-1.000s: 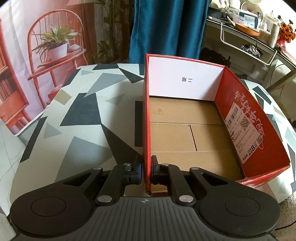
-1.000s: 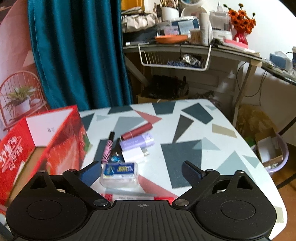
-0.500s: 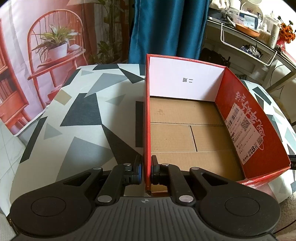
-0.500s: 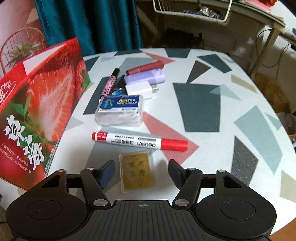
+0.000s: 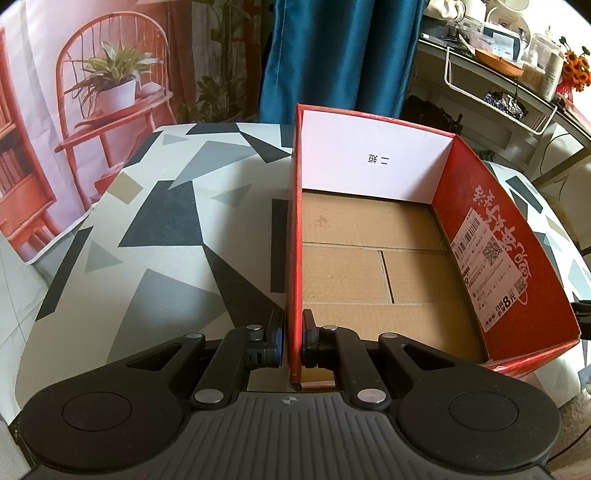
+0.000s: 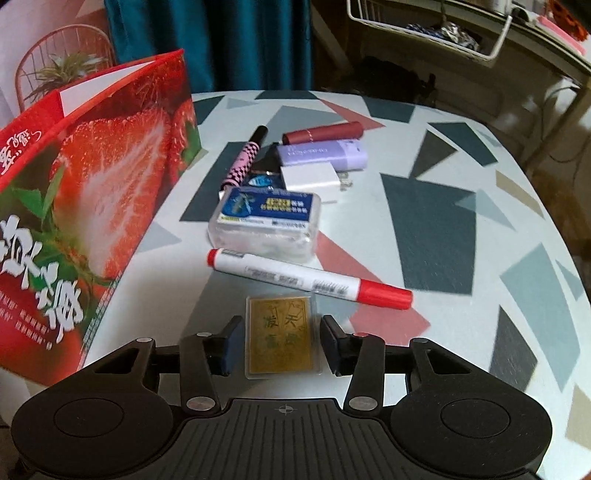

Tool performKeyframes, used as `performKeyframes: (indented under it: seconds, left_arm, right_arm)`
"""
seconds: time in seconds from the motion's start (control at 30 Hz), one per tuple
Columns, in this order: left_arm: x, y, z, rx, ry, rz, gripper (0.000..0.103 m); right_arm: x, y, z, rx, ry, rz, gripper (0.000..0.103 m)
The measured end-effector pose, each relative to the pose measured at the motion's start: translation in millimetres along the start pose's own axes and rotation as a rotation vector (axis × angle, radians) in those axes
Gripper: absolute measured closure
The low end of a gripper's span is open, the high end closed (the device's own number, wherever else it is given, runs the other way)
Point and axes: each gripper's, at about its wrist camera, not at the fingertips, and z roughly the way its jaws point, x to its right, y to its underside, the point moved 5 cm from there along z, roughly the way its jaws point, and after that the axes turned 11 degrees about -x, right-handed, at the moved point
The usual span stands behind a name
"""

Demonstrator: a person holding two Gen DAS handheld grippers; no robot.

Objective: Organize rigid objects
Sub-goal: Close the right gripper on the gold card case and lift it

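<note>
My left gripper [image 5: 293, 334] is shut on the left wall of the red cardboard box [image 5: 295, 240], whose brown floor is bare. In the right wrist view the box [image 6: 92, 206] stands at the left. My right gripper [image 6: 280, 336] is open, its fingers on either side of a flat gold card in a clear sleeve [image 6: 280, 338] lying on the table, with gaps on both sides. Beyond it lie a red-capped white marker [image 6: 306, 277], a clear plastic case with a blue label [image 6: 266, 221], a white charger [image 6: 314, 177], a lilac case [image 6: 321, 155], a dark red tube [image 6: 325, 133] and a pink chequered pen [image 6: 245, 158].
The table [image 6: 436, 221] has a patterned cloth of grey, teal and red triangles. Its right edge drops off near a cluttered shelf with a white wire basket [image 6: 436, 33]. A teal curtain [image 5: 340, 55] hangs behind the table.
My right gripper has tilted down and moved forward over the table until its fingers straddle the gold card, and they have narrowed. My left gripper has stayed clamped on the box wall.
</note>
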Motion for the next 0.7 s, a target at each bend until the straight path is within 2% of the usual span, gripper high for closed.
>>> performKeyframes:
  seconds: [0.23,0.5,0.7]
  left_arm:
    - [-0.5,-0.4,0.7,-0.001,0.001,-0.004,0.093]
    - [-1.3,-0.1,1.0,-0.001,0.003,-0.007,0.092]
    - [-1.4,1.7,2.3,0.002,-0.001,-0.009,0.091]
  right_arm:
    - [-4.1,-13.2,9.1,0.018,0.003,-0.019,0.06]
    - [-7.0,-12.0,10.5,0.039,0.007,-0.036,0.057]
    - [-5.9,-10.5,10.1,0.067,0.011,-0.039,0.062]
